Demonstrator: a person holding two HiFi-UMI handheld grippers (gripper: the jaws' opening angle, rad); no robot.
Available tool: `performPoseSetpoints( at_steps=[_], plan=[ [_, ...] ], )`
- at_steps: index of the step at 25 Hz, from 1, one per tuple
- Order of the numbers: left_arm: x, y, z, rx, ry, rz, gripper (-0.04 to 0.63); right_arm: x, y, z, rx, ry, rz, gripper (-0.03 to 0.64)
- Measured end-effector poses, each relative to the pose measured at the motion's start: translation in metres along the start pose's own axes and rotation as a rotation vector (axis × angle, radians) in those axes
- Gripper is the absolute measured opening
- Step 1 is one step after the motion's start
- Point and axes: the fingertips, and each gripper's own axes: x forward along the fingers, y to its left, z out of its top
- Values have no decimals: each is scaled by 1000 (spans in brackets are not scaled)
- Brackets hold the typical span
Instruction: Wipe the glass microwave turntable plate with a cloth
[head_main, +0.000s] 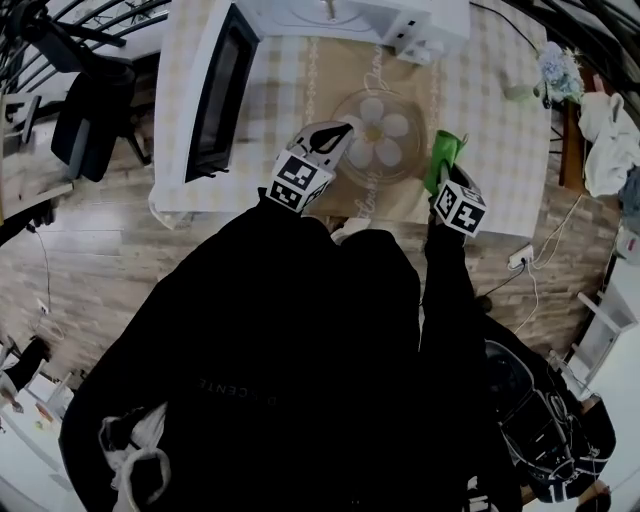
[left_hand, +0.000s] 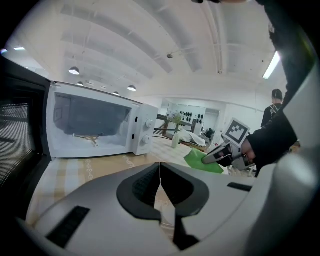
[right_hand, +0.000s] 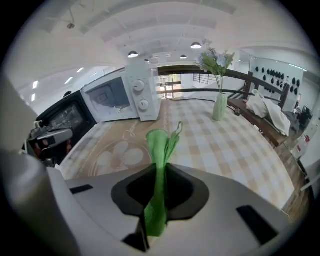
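Observation:
The glass turntable plate (head_main: 385, 140) lies flat on a flower-printed mat on the table; in the right gripper view the plate (right_hand: 117, 152) is ahead and to the left. My right gripper (head_main: 445, 170) is shut on a green cloth (head_main: 443, 155), held just right of the plate; the cloth (right_hand: 160, 150) stands up between the jaws. My left gripper (head_main: 335, 132) sits at the plate's left rim. Its jaws (left_hand: 160, 175) are shut, pads meeting, and I see nothing between them. The left gripper view also shows the right gripper (left_hand: 220, 154) with the cloth (left_hand: 202, 161).
A white microwave (left_hand: 95, 125) stands at the table's back with its door (head_main: 215, 95) swung open to the left and its roller ring (left_hand: 90, 139) inside. A vase of flowers (right_hand: 219, 102) stands at the right. The checked table's near edge (head_main: 400, 218) is close to my body.

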Motion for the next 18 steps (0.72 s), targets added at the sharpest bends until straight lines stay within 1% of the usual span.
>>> performPoseSetpoints(
  at_steps=[8, 18],
  plan=[
    [-18, 0, -8, -31, -13, 96, 21, -15, 64, 16, -57, -38, 191, 52],
    [-62, -10, -35, -73, 11, 211, 21, -10, 171, -16, -114, 4, 406, 52]
  ],
)
